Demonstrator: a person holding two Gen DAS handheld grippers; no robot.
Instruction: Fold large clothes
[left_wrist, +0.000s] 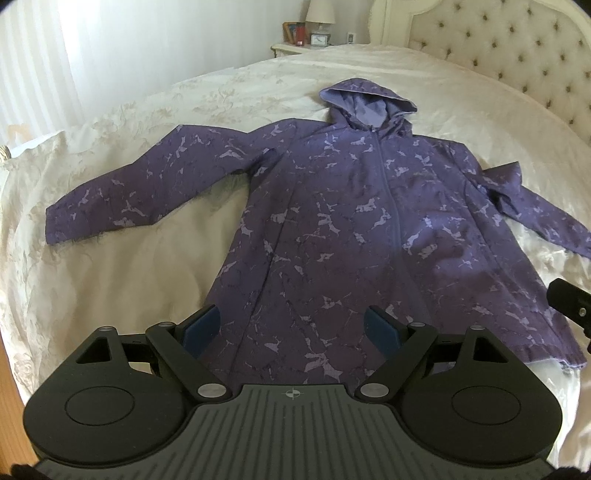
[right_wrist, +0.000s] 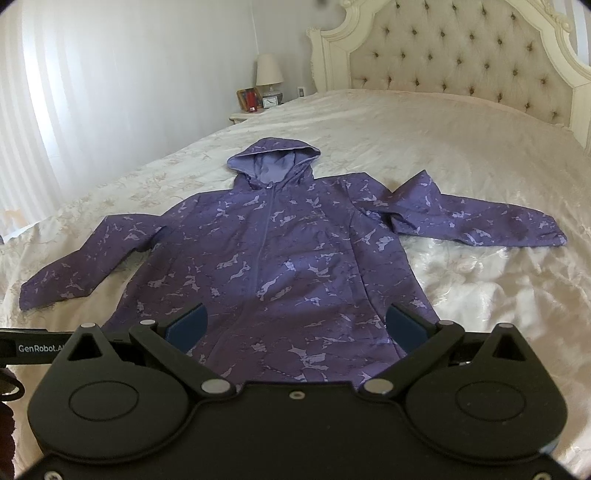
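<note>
A purple hooded jacket (left_wrist: 332, 221) with pale blotches lies front up and zipped on the cream bedspread, hood toward the headboard, both sleeves spread out; it also shows in the right wrist view (right_wrist: 280, 266). Its right sleeve (right_wrist: 476, 221) is creased near the shoulder. My left gripper (left_wrist: 291, 325) is open and empty, above the jacket's hem. My right gripper (right_wrist: 295, 325) is open and empty, above the hem too. Part of the right gripper (left_wrist: 569, 302) shows at the right edge of the left wrist view.
The bed (right_wrist: 461, 129) has a tufted cream headboard (right_wrist: 461, 55) at the far end. A nightstand (right_wrist: 243, 116) with a lamp (right_wrist: 269, 74), a clock and a picture frame stands at the far left. White curtains (right_wrist: 55, 110) hang on the left.
</note>
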